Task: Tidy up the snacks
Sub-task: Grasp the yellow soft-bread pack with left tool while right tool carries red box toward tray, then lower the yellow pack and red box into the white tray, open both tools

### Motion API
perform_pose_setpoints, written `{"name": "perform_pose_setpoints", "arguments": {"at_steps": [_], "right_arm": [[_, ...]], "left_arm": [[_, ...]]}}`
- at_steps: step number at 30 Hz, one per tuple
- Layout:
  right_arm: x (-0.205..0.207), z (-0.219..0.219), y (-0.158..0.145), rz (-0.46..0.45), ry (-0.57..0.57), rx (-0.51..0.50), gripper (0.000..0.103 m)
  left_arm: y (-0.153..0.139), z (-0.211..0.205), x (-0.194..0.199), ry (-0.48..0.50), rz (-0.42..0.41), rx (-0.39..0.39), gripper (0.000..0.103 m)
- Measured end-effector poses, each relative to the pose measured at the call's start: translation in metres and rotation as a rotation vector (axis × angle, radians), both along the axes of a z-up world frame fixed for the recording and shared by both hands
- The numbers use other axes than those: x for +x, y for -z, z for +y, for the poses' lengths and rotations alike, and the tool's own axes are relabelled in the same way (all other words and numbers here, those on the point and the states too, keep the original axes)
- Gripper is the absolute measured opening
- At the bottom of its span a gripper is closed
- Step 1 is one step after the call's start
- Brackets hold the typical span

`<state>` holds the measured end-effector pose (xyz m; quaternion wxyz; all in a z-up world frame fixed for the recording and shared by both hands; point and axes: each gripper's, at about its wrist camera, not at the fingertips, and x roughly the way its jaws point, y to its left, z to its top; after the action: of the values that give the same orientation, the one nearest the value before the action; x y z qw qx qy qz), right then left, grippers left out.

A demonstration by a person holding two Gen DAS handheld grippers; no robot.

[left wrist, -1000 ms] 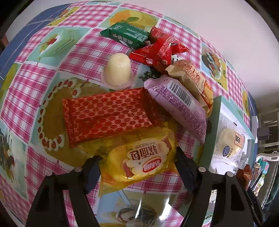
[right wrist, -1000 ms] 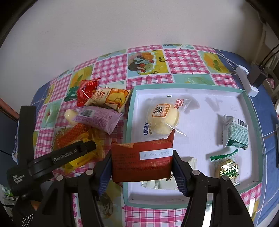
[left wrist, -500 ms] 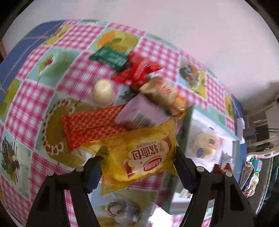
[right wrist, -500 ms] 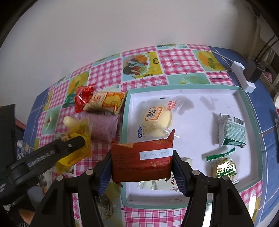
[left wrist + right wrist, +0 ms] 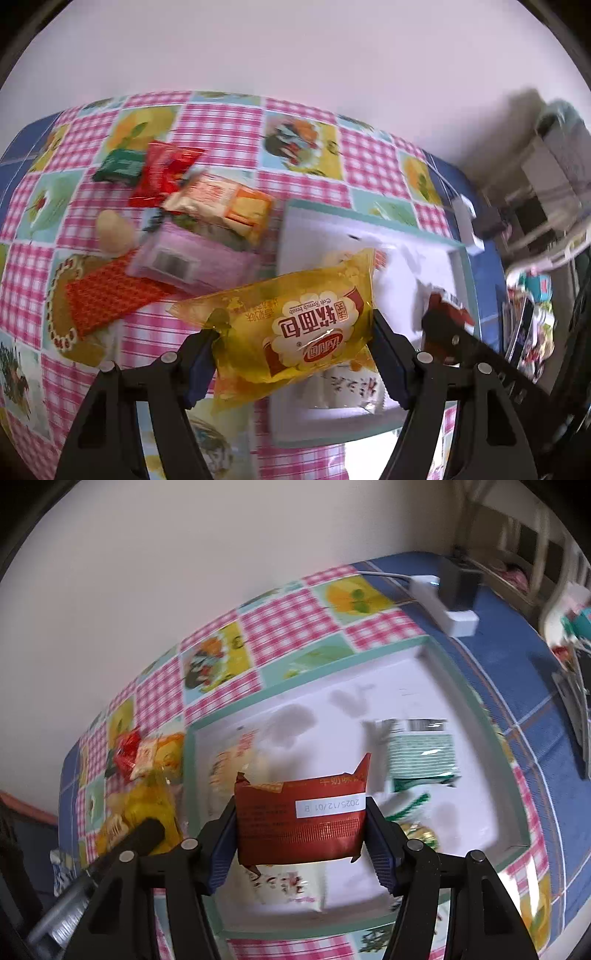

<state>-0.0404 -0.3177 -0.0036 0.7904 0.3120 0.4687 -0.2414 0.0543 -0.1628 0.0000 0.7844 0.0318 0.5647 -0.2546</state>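
Observation:
My left gripper (image 5: 295,354) is shut on a yellow bread packet (image 5: 291,328) and holds it in the air over the left edge of the white tray (image 5: 295,229). My right gripper (image 5: 299,830) is shut on a dark red packet (image 5: 299,823) above the tray's (image 5: 424,657) near left part. The yellow packet also shows in the right wrist view (image 5: 144,812). In the tray lie a green packet (image 5: 421,753), a clear-wrapped bun (image 5: 236,764), a white packet (image 5: 284,886) and a gold sweet (image 5: 421,834).
Left of the tray on the checked tablecloth lie a purple packet (image 5: 192,258), a red patterned bar (image 5: 107,295), an orange-and-cream packet (image 5: 221,199), a red wrapper (image 5: 162,173), a green packet (image 5: 118,166) and a jelly cup (image 5: 114,232). A white power strip (image 5: 443,602) lies behind the tray.
My left gripper lifted the yellow packet off the table and carried it right, toward the tray. My right gripper moved forward over the tray with the red packet.

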Motion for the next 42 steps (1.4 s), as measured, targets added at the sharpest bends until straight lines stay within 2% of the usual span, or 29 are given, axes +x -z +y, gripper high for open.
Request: {"name": "perform_pose_setpoints", "arguments": {"at_steps": [9,17,26,29,33,42], "right_arm": [[-0.022,-0.029,0.011,0.031,0.097,0.021,0.065],[-0.023,-0.031,0.023,0.057,0.086,0.049,0.066],[-0.02,-0.028,0.023,0.061,0.065,0.044,0.066],[-0.019,-0.027,0.022,0.059,0.064,0.046,0.067],[-0.018,-0.026,0.018,0.056,0.055,0.04,0.067],[-0.02,-0.023,0.003,0.021,0.046,0.008,0.072]], "left_arm": [[0.018,-0.046,-0.03,0.139,-0.018,0.061,0.076],[0.038,-0.07,-0.044,0.206,0.0,0.095,0.076],[0.035,-0.069,-0.045,0.203,-0.01,0.096,0.078],[0.034,-0.066,-0.045,0.197,-0.004,0.088,0.085],[0.028,-0.065,-0.044,0.191,-0.012,0.078,0.09],[0.012,-0.061,-0.044,0.184,-0.045,0.061,0.093]]}}
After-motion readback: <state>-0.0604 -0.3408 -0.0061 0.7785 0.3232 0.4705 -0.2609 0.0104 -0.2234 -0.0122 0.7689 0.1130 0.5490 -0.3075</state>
